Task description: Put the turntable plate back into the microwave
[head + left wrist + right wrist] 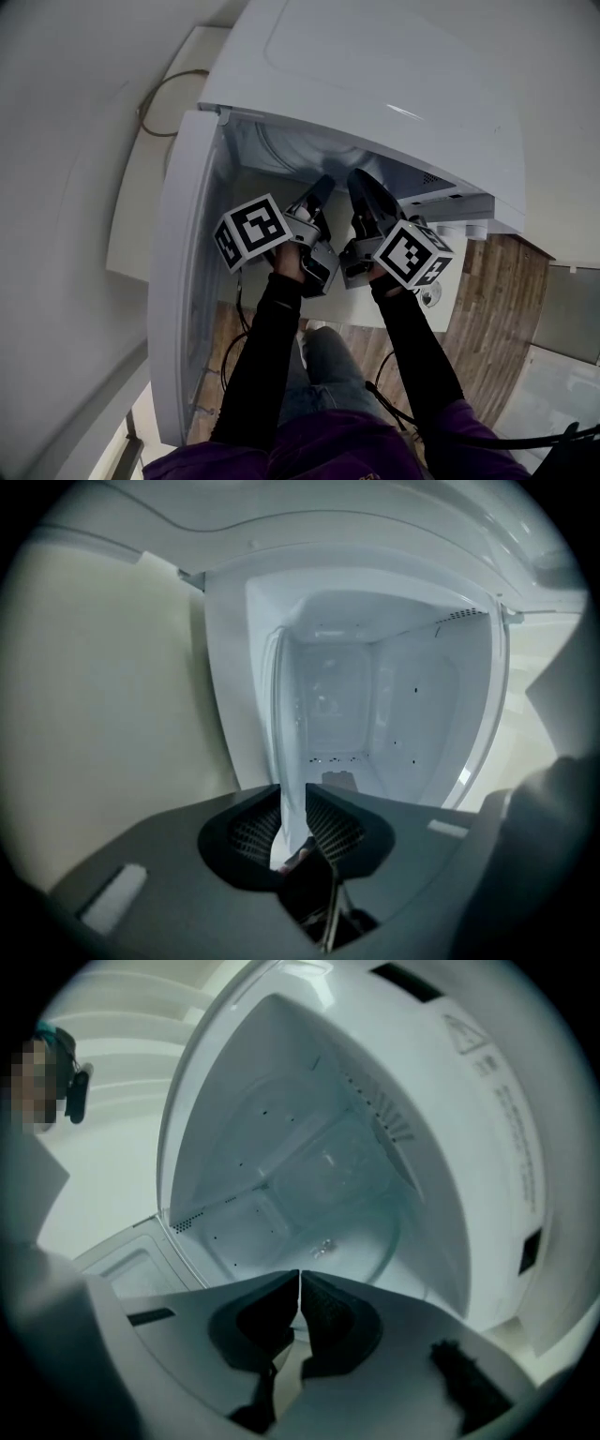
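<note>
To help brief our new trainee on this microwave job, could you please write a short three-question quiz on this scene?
1. True or false: the door of the microwave is closed.
2. What stands between the jaws of the left gripper? A) a mug B) the glass turntable plate, seen edge-on C) nothing
3. Fill in: the jaws of the right gripper are ___.

Key: 1 false, the door stands open at the left; 2 B; 3 shut.
</note>
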A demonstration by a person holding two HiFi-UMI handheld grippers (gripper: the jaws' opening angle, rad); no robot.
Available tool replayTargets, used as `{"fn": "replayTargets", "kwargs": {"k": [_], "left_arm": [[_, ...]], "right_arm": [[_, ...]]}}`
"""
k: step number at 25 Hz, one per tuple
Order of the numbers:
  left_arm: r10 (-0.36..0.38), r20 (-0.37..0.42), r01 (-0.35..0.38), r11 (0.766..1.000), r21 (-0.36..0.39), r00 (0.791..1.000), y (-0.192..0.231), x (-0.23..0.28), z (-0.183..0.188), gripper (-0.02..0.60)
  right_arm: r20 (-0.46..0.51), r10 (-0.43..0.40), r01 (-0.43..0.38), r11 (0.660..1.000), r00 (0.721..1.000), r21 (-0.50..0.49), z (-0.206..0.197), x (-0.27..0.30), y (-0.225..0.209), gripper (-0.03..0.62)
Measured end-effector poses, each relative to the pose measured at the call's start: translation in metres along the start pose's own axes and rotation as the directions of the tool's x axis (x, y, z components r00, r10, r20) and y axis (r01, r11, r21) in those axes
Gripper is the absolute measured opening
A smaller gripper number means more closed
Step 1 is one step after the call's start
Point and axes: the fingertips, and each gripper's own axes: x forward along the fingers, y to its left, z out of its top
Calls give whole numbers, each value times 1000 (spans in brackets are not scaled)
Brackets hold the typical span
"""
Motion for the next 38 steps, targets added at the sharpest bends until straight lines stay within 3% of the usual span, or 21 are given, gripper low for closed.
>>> {"fn": "replayTargets", "kwargs": {"k": [4, 11, 16, 21, 24, 29, 34, 36, 38], "left_arm": [[-3, 16, 4, 999, -37, 1000, 7, -1, -3, 69], [6, 11, -6, 1000, 3, 1000, 8, -1, -4, 60], [46, 36, -50, 992, 114, 998, 6, -9, -14, 5], [4, 88, -25, 969, 245, 996, -17, -25, -25, 5], [21, 118, -62, 932, 356, 993, -32, -38, -31, 5], [51, 136, -119, 826, 551, 989, -59, -60, -59, 5], [81, 192, -183, 773, 608, 978, -75, -83, -77, 5], [83, 217, -206, 737, 644, 973, -87, -89, -78, 5], [84, 239, -230, 687, 689, 967, -102, -96, -79, 5]], "right_arm": [[-17, 1, -1, 1000, 1000, -23, 1, 6, 3, 14], [-40, -23, 22, 999, 999, -25, -11, 3, -6, 14], [-44, -18, 15, 998, 999, -59, -9, -4, 0, 14], [-51, -14, 9, 994, 999, -105, -8, -26, 12, 14], [-54, -4, -4, 988, 999, -156, -4, -41, 23, 14], [-79, 1, -26, 950, 997, -310, -3, -68, 45, 14], [-58, -15, -7, 933, 998, -360, 9, -105, 60, 14], [-41, -5, -10, 931, 999, -365, 18, -118, 67, 14], [-26, 3, -12, 932, 1000, -363, 24, -131, 73, 14]]}}
